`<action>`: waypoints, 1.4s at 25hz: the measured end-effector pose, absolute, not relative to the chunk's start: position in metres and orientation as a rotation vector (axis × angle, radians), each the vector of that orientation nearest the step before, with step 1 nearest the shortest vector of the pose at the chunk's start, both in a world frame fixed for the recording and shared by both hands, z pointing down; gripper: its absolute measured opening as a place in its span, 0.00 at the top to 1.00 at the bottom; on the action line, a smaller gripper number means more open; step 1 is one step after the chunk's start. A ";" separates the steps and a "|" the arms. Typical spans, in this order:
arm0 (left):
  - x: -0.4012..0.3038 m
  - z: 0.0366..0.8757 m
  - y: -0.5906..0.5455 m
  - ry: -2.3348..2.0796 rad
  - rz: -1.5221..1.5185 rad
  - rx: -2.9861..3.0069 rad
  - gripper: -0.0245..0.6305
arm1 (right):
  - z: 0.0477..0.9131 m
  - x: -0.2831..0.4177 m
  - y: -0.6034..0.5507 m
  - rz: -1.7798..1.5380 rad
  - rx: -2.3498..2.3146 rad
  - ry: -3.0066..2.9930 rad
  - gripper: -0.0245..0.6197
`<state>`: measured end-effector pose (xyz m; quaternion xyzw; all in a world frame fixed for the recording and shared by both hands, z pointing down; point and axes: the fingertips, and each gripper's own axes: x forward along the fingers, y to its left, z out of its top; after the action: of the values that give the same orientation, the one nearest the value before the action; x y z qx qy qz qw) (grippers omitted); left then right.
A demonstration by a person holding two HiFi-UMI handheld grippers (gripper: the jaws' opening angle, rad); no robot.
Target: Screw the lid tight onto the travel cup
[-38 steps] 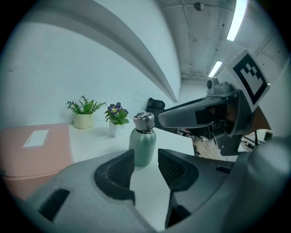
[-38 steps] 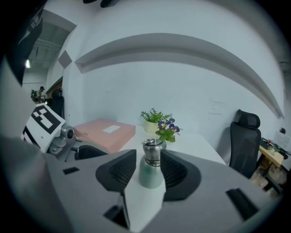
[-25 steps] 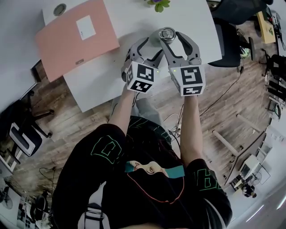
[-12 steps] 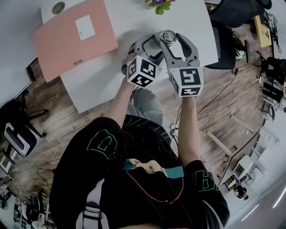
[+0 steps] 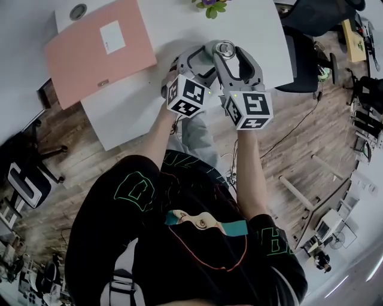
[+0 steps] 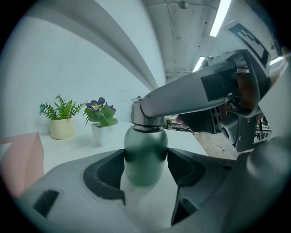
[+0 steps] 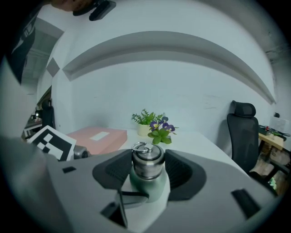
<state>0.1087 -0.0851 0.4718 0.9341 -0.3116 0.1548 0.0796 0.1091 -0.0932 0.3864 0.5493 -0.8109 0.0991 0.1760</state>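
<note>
A green travel cup [image 6: 144,152] with a steel ring-top lid [image 7: 148,163] stands near the white table's far edge. In the head view only the lid [image 5: 224,48] shows clearly. My left gripper [image 6: 145,167] is shut on the cup's green body, a dark pad pressing each side. My right gripper [image 7: 148,172] comes in higher and is shut on the lid, its pads tight against the steel collar. From above, the left gripper [image 5: 204,58] reaches in from the lower left and the right gripper [image 5: 227,55] from below. The right gripper's jaw hides the lid in the left gripper view.
A pink folder [image 5: 99,48] lies at the table's [image 5: 137,113] left end, a small round object [image 5: 78,11] beyond it. Two potted plants [image 6: 61,120] [image 6: 101,116] stand behind the cup. A black office chair [image 5: 311,27] stands right of the table, over wooden floor.
Both grippers have rolled a little about the cup, their marker cubes turning. The cup and both hands stay where they were.
</note>
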 end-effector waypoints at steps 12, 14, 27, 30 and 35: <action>0.108 0.474 -0.083 -0.906 0.447 2.810 0.50 | 0.380 0.117 -0.081 0.169 1.221 -2.384 0.51; 0.108 0.474 -0.083 -0.902 0.443 2.812 0.50 | 0.380 0.115 -0.081 0.177 1.160 -2.414 0.51; 0.109 0.474 -0.081 -0.882 0.430 2.820 0.50 | 0.384 0.104 -0.090 0.219 0.807 -2.571 0.56; 0.107 0.475 -0.082 -0.877 0.440 2.824 0.50 | 0.386 0.102 -0.091 0.225 0.741 -2.587 0.57; 0.107 0.476 -0.083 -0.879 0.440 2.830 0.50 | 0.386 0.102 -0.092 0.195 0.735 -2.595 0.60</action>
<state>0.1068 -0.0829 0.4761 0.9421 -0.2926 0.1466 0.0729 0.1024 -0.0920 0.3865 0.2654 -0.9368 0.0704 0.2170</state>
